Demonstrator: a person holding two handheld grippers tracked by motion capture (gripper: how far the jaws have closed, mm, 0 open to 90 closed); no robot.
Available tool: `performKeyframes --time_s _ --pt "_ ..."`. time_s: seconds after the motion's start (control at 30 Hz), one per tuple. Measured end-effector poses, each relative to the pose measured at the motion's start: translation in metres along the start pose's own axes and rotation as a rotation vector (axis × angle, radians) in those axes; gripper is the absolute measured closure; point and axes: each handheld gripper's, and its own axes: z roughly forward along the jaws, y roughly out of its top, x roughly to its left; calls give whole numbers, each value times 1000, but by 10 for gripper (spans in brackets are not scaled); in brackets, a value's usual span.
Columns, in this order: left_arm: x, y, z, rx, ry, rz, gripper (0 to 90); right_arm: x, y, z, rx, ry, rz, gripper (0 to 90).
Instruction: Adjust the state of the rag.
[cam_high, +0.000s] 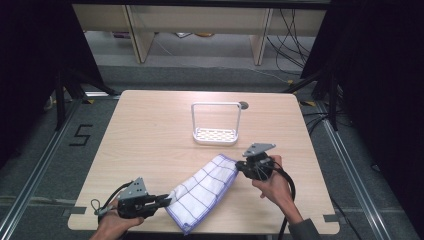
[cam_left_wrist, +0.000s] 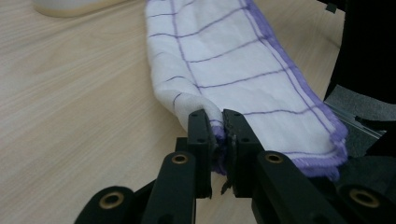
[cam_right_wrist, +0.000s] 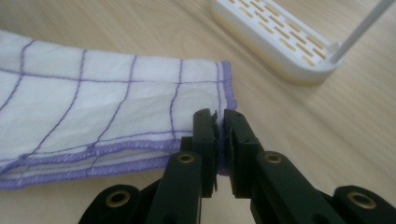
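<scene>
A folded white cloth with purple check lines and purple hem (cam_high: 202, 190) lies across the near half of the wooden table (cam_high: 150, 135). My left gripper (cam_high: 167, 200) is shut on the cloth's near-left corner; in the left gripper view the cloth (cam_left_wrist: 233, 70) bunches up between the jaws of that gripper (cam_left_wrist: 219, 123). My right gripper (cam_high: 240, 166) is shut on the cloth's far-right corner, and in the right gripper view the hemmed edge (cam_right_wrist: 116, 112) runs into the closed jaws of that gripper (cam_right_wrist: 219, 122).
A white drainer tray with a tall wire handle (cam_high: 216, 135) stands past the cloth at mid table; its slotted base (cam_right_wrist: 280, 42) lies close beyond my right gripper. A small dark hole (cam_high: 243, 105) sits behind it. Floor and cables surround the table.
</scene>
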Motion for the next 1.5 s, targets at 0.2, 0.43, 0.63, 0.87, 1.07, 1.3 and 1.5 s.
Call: performKeyframes --time_s 0.2,0.43,0.63,0.87,1.07,1.3,1.5 --pt "-22 -3 10 20 -57 2 810 -14 21 35 40 21 -31 841" --pt "-45 -3 43 60 -89 42 802 -24 24 66 94 24 -29 833" --pt "-46 -2 48 109 -126 -2 580 -30 17 65 81 -80 24 559" --pt "-15 24 25 19 -59 -49 428 -35 10 41 80 -96 152 447" --pt "28 57 47 18 28 -67 404 -35 6 49 55 -86 206 422" --pt "63 79 83 75 102 -71 385 -30 10 52 63 -68 208 382" --pt "77 84 113 129 133 -65 364 -28 11 53 73 -68 195 360"
